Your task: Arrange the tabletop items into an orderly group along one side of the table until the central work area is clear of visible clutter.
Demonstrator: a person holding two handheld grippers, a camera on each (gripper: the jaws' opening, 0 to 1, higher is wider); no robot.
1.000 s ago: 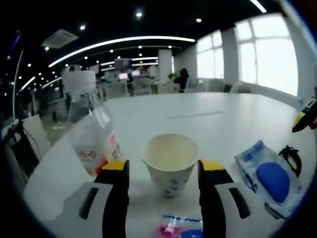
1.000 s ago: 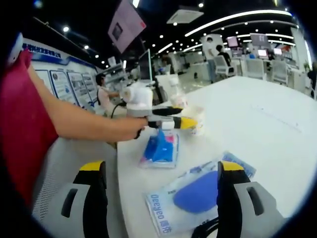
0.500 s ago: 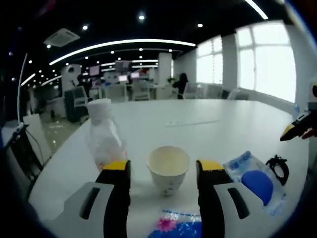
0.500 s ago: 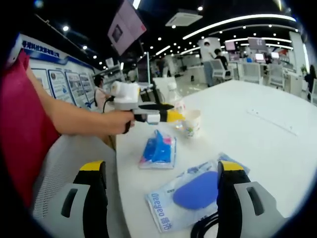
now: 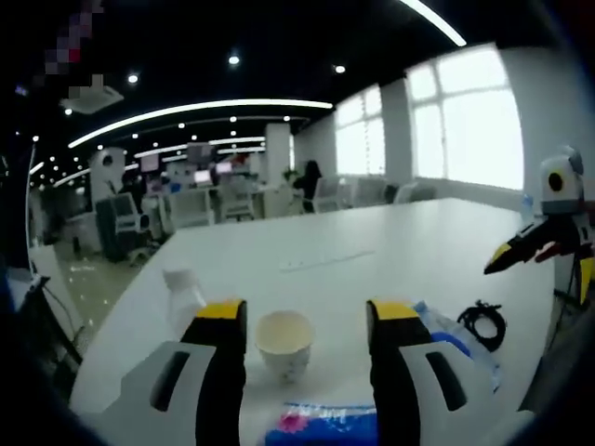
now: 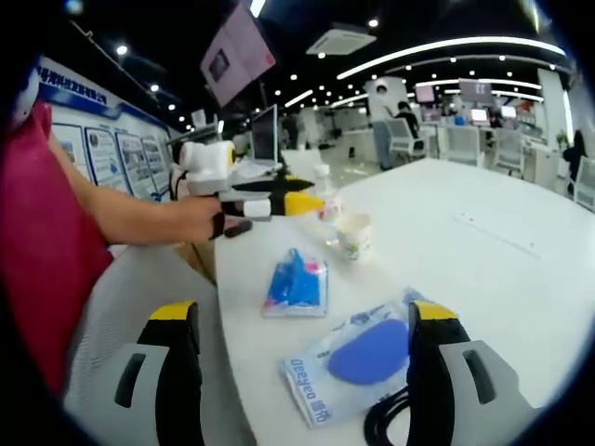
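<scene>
Left gripper view had your left gripper with its two yellow-tipped jaws spread wide and nothing between them; it hung above the white table, not touching anything. The paper cup stood upright right between the jaws in the frame, at 6 o'clock from centre. The clear plastic bottle stood just beside the cup at 9 o'clock of it, partly behind the left jaw. A blue-and-pink packet lay flat at 6 o'clock of the cup, near the table edge. A clear bag with a blue pad lay at 3 o'clock of the cup, and a black coiled cable sat just beside that bag at its 2 o'clock. Your right gripper came in at 3 o'clock of the frame, off the table surface. Right gripper view had the right gripper also spread, jaws apart and holding nothing, with the bagged pad between them in the frame and the cable at 5 o'clock of it, touching the bag. The packet lay at 11 o'clock of the bag, apart from it. The cup and the bottle stood close together at 12 o'clock, and your left gripper was held above the table's edge at 10 o'clock, close by the bottle.
</scene>
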